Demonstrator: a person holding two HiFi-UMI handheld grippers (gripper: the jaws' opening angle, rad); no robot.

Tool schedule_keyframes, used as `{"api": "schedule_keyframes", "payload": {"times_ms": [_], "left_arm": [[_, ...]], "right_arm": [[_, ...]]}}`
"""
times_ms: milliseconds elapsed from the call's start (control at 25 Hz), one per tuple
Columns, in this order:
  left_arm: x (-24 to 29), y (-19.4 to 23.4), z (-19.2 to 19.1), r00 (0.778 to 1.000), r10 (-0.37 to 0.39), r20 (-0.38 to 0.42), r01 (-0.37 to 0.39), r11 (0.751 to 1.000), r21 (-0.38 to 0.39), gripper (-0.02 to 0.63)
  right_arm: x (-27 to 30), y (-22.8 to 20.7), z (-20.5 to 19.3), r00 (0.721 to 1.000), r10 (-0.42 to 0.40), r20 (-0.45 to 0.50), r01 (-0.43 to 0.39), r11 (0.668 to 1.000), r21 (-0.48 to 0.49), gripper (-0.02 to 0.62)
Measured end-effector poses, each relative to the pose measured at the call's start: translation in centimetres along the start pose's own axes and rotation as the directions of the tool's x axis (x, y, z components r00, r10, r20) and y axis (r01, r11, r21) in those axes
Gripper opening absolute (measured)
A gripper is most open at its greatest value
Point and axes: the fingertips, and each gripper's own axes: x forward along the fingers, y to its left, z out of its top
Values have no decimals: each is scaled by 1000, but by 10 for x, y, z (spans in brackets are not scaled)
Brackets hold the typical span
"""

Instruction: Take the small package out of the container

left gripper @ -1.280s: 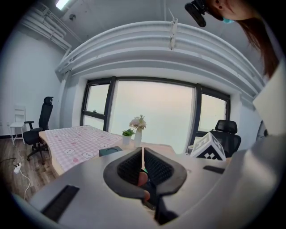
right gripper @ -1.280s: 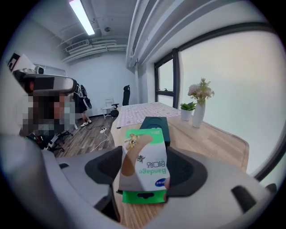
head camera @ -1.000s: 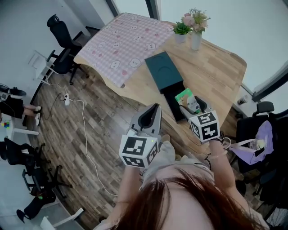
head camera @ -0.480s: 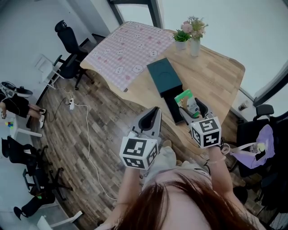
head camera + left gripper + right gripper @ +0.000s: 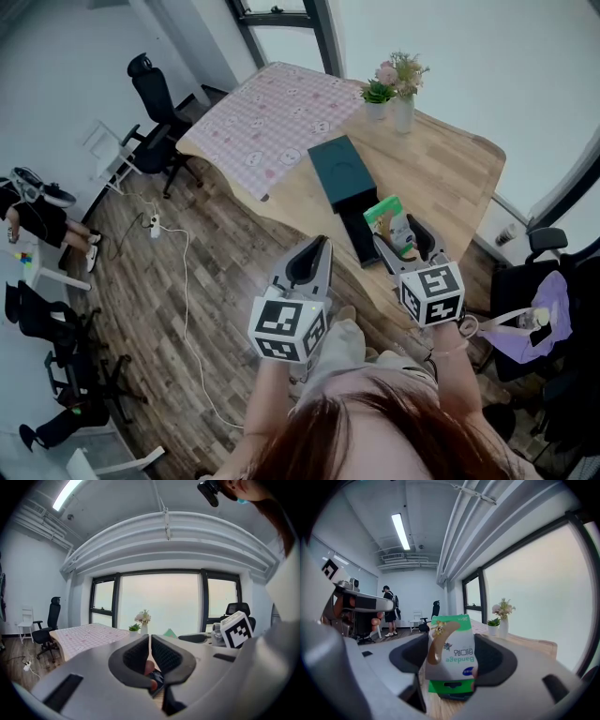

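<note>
My right gripper has its jaws clamped on the bandage package, held between them near the dark container on the worktop. My left gripper has its jaws closed with nothing in them.

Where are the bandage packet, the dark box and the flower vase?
bandage packet [image 5: 452, 657]: right gripper view, on its white printed front.
dark box [image 5: 343, 171]: head view, on its flat top face.
flower vase [image 5: 404, 112]: head view, on its white body.
</note>
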Motion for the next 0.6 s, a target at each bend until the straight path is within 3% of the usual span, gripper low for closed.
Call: {"api": "schedule_keyframes", "payload": {"times_ms": [600], "left_arm": [[-23, -37, 3, 999, 37, 13, -37, 999, 29, 20]], "right_arm": [[-63, -5, 24, 981, 8, 194, -25, 996, 85, 304]]}}
